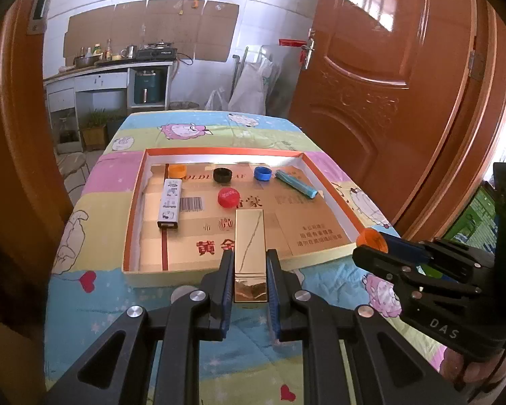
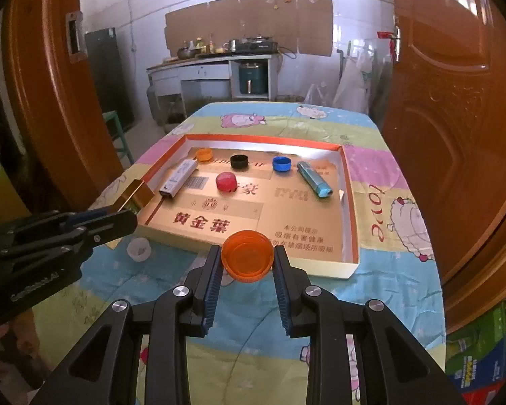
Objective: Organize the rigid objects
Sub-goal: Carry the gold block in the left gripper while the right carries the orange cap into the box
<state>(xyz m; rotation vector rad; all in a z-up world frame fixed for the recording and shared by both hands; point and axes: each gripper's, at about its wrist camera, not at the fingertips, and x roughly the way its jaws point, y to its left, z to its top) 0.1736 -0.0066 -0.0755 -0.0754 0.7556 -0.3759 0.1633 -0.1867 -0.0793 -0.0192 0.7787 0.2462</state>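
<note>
My left gripper (image 1: 249, 256) is shut on a long gold box (image 1: 250, 239), held over the near edge of the shallow orange-rimmed tray (image 1: 219, 151). My right gripper (image 2: 247, 253) is shut on an orange cap (image 2: 248, 255), held above the tray's near edge (image 2: 286, 266). In the tray lie a small orange cap (image 1: 177, 169), a black cap (image 1: 222, 174), a blue cap (image 1: 262, 173), a red cap (image 1: 228, 197), a teal lighter (image 1: 296, 184) and a white patterned box (image 1: 170, 203). The right gripper shows at the right of the left wrist view (image 1: 367, 243).
The tray rests on a table with a cartoon-print cloth (image 1: 124, 303). A white cap (image 2: 139, 249) lies on the cloth left of the tray's near corner. An orange door (image 1: 388, 67) stands close on the right. A kitchen counter (image 1: 111, 67) is behind.
</note>
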